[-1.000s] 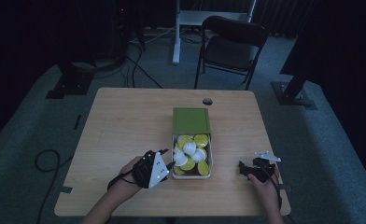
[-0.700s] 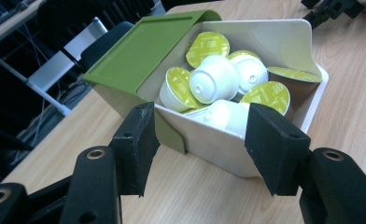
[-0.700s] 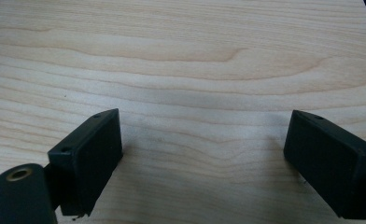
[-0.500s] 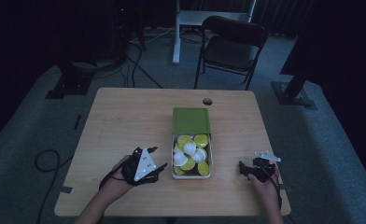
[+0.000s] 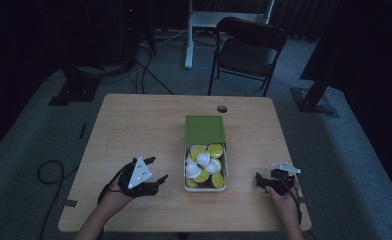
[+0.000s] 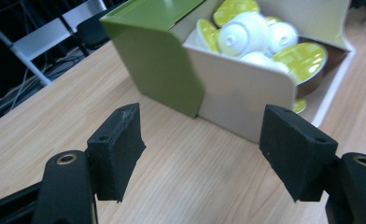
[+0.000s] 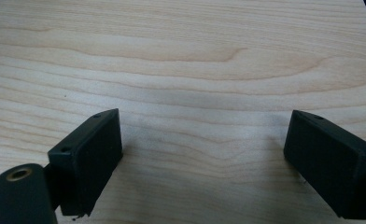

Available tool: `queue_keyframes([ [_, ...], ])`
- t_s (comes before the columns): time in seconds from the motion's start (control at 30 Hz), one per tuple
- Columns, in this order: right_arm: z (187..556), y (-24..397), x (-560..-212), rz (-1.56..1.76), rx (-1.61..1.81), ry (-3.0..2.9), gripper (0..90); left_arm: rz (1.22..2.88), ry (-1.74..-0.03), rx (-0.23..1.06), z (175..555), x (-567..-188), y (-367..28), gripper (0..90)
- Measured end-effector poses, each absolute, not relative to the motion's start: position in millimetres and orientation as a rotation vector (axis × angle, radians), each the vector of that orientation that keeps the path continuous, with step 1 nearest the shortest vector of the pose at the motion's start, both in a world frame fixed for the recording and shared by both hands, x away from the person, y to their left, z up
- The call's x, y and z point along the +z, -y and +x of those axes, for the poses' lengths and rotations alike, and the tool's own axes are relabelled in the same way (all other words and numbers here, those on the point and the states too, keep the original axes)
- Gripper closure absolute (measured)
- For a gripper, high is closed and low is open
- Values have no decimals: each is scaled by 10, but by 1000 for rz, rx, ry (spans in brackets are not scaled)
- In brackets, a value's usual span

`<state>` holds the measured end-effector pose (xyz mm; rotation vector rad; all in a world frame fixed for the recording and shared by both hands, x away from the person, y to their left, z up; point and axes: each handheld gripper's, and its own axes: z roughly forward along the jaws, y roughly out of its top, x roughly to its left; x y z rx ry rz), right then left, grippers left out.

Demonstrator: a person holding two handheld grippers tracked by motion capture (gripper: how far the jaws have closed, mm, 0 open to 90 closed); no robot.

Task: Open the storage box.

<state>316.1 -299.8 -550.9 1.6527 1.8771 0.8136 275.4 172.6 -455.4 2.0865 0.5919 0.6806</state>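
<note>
An open box [image 5: 204, 175] with a green lid [image 5: 204, 129] lies mid-table, holding several yellow-topped and white capsules [image 5: 203, 160]. My left gripper [image 5: 155, 174] rests on the table left of the box, jaws open and empty. In the left gripper view the box's pale wall [image 6: 246, 93] and the capsules [image 6: 246, 28] lie just beyond my open left gripper [image 6: 202, 144]. My right gripper [image 5: 260, 181] sits near the table's front right, apart from the box. In the right gripper view its open jaws [image 7: 204, 163] frame bare wood.
The wooden table [image 5: 134, 130] has a round cable hole [image 5: 222, 108] behind the box. A black chair [image 5: 246, 50] stands beyond the far edge. Cables [image 5: 49, 172] lie on the floor at the left.
My left gripper has drawn back leftward from the box's edge to rest on the table. The right gripper has stayed where it was.
</note>
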Motion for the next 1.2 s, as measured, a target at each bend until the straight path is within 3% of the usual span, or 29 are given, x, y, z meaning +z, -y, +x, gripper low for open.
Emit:
queue_keyframes([
  [0.6, 3161, 2998, -5508, 1653, 813, -1878, 108, 2092, -691, 603, 2801, -4956, -1987, 253],
  [0.73, 3161, 2997, -5508, 1654, 814, -1876, 108, 2102, -684, 557, 2804, -5037, -2050, 187],
  [0.97, 3161, 2997, -5508, 1654, 814, -1877, 108, 2132, -721, 523, 2810, -5157, -2109, 172],
  [1.2, 3161, 2997, -5508, 1654, 814, -1877, 108, 2158, -740, 493, 2819, -5228, -2166, 98],
])
